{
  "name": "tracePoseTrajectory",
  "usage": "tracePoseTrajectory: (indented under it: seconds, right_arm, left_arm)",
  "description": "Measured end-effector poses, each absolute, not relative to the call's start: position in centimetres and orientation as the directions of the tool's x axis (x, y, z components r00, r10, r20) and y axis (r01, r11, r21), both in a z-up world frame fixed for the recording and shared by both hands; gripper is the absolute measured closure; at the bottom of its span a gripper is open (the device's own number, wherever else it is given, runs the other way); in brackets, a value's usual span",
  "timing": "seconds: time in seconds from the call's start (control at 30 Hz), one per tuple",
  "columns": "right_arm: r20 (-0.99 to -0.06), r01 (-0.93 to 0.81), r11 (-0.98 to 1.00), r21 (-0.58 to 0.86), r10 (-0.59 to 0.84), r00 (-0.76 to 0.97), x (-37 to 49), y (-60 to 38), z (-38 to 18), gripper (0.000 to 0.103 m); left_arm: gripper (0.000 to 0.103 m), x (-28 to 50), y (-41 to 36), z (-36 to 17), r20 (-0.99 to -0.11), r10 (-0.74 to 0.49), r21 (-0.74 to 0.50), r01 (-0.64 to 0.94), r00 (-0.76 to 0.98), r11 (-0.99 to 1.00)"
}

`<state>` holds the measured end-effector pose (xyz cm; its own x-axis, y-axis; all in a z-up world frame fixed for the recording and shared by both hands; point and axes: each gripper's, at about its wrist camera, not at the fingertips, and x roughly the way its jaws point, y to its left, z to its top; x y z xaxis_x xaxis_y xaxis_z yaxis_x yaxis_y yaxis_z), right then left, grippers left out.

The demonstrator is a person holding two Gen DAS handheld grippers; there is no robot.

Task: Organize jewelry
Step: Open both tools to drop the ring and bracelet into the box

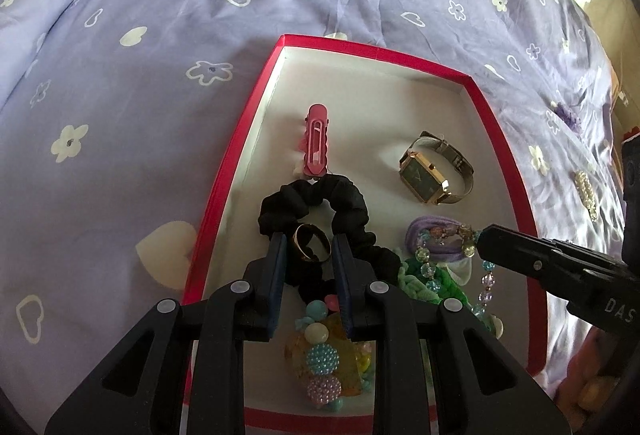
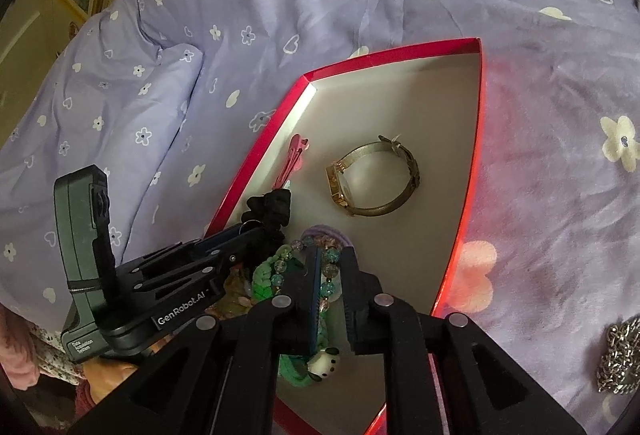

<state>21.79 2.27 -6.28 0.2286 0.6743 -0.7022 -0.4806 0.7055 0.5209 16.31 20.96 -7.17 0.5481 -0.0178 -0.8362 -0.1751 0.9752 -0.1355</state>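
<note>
Left gripper [image 1: 308, 251] angled down, clamping gold ring [image 1: 310, 243] | right gripper [image 2: 330, 267] angled down, astride beaded bracelet [image 2: 328, 257], grip unclear | chain [image 2: 620, 355] seen by right wrist only

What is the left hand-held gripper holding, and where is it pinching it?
The left hand-held gripper holds a gold ring, pinched across opposite sides of its band.

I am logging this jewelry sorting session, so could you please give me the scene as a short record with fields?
surface: purple flowered bedsheet
container: red box lid, white inside
in the box: pink hair clip, gold watch, black scrunchie, beaded bracelet
left gripper: jaws closed on a gold ring
right gripper: jaws around the beaded bracelet
outside the box: silver chain
</note>
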Motion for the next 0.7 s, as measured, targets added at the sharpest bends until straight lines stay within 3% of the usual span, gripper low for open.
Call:
tracePoseTrajectory:
  seconds: [0.23, 0.37, 0.53, 0.7]
  right_arm:
    - [-0.708, -0.483, 0.707, 0.516, 0.67, 0.225, 21.81, 2.42, -6.27, 0.09]
    - [-0.709, -0.485, 0.706, 0.516, 0.67, 0.222, 21.78, 2.49, -6.21, 0.089]
    - [-0.705, -0.486, 0.705, 0.516, 0.672, 0.227, 21.68, 2.36, -6.03, 0.072]
    - [-0.704, -0.485, 0.705, 0.517, 0.673, 0.227, 21.6, 2.32, -5.98, 0.072]
  left_arm:
    - [0.082, 16.39, 20.99, -7.12, -0.837, -0.02, -0.141, -0.179, 0.547, 0.974]
    - [0.075, 16.28, 21.07, -7.11, -0.838, -0.02, -0.143, -0.185, 0.545, 0.972]
    - [0.071, 16.02, 21.16, -7.06, -0.839, -0.021, -0.148, -0.19, 0.543, 0.971]
    - [0.071, 15.91, 21.06, -6.97, -0.839, -0.023, -0.148, -0.188, 0.544, 0.971]
